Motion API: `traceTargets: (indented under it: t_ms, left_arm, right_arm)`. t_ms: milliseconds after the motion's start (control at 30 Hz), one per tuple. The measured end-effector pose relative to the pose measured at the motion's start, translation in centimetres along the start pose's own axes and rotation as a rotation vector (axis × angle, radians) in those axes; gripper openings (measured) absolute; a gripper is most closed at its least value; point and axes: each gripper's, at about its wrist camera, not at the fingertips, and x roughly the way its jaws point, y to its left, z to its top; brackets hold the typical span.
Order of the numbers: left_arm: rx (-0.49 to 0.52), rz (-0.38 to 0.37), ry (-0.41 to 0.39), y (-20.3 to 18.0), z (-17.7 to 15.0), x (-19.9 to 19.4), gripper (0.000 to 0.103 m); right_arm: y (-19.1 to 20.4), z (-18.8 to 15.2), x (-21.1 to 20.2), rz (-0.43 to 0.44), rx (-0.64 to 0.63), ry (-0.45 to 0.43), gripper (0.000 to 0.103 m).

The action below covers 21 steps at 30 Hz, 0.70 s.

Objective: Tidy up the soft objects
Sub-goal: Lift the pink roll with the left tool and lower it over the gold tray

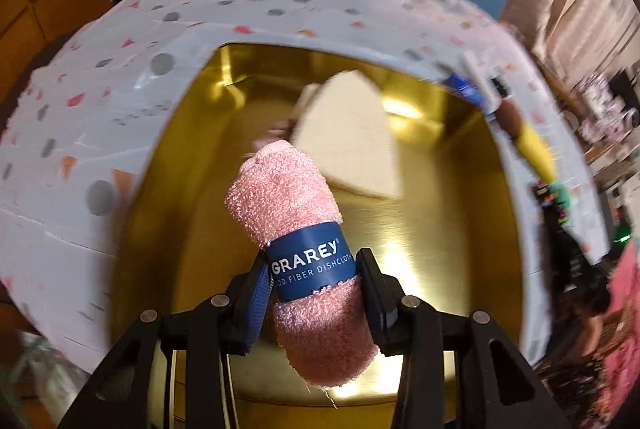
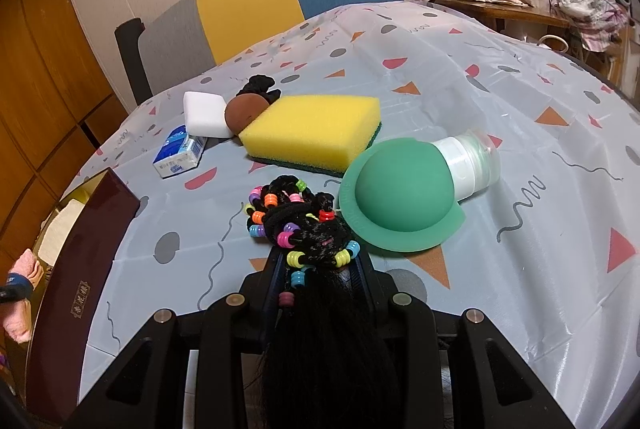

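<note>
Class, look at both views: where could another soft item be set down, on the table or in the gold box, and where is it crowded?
Free: the patterned tablecloth beyond the yellow sponge, and right of the green rubber dome. In the gold box, bare floor lies right of the pink rolled dishcloth, below the cream pad. Crowded: around the sponge, white block and tissue pack.

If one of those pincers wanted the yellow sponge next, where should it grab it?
Probably across the two long sides of the yellow sponge, coming down from above. It lies flat with its top clear, but a brown ball touches its left end.
</note>
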Motion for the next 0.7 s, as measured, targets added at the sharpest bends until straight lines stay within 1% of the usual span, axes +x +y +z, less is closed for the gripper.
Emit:
traceTargets:
  t_ms: [100,133,200,233,300,333,367,433,467,500,533,600,633,700]
  left_arm:
    - [0.026,0.068,0.039,1.1,0.3,1.1,0.043]
    - [0.035,0.106,0.041,1.4,0.3,1.4,0.043]
    - [0.044,0.181,0.014,1.7,0.1,1.3,0.044]
    - [0.034,0.202,-0.013,1.9,0.1,1.0,0.046]
    - [-0.001,0.167,-0.065,2.4,0.0,0.1,0.047]
    - [-0.026,0.123,-0.095,2.7,-0.1,-0.6,0.048]
    - [-0.039,0.107,-0.11,2.8,0.0,-1.0,0.048]
    - [-0.084,0.092,-0.162,3.3,0.0,-2.0,0.048]
    - [-0.124,0.096,-0.193,3.7,-0.3,-2.5,0.048]
    - [-0.154,0.096,-0.208,4.0,-0.2,-2.7,0.049]
    - [-0.191,0.079,-0.221,4.3,-0.6,-2.9,0.049]
    - [-0.228,0.023,-0.222,4.4,-1.3,-2.8,0.049]
    - [-0.226,-0.008,-0.214,4.1,-1.7,-2.6,0.049]
    - [-0.206,-0.025,-0.207,3.3,-2.4,-2.5,0.049]
  right_arm:
    - [0.2,0.0,0.0,-0.01,-0.008,0.002,0.033]
    - [0.2,0.0,0.0,-0.014,-0.012,0.003,0.033]
    - [0.4,0.0,0.1,-0.024,-0.02,0.005,0.033]
    - [0.5,0.0,0.1,-0.028,-0.024,0.006,0.033]
    - [0.6,0.1,0.1,-0.036,-0.031,0.008,0.033]
    - [0.7,0.1,0.2,-0.04,-0.034,0.009,0.033]
    - [0.7,0.1,0.2,-0.046,-0.039,0.01,0.033]
    - [0.9,0.1,0.2,-0.056,-0.048,0.012,0.033]
    - [1.0,0.1,0.2,-0.064,-0.054,0.014,0.033]
    - [1.2,0.1,0.3,-0.075,-0.063,0.018,0.033]
    - [1.3,0.1,0.3,-0.083,-0.07,0.021,0.033]
    - [1.8,0.2,0.5,-0.113,-0.094,0.031,0.033]
    - [2.1,0.2,0.5,-0.13,-0.109,0.037,0.033]
    - [2.8,0.4,0.5,-0.162,-0.137,0.051,0.033]
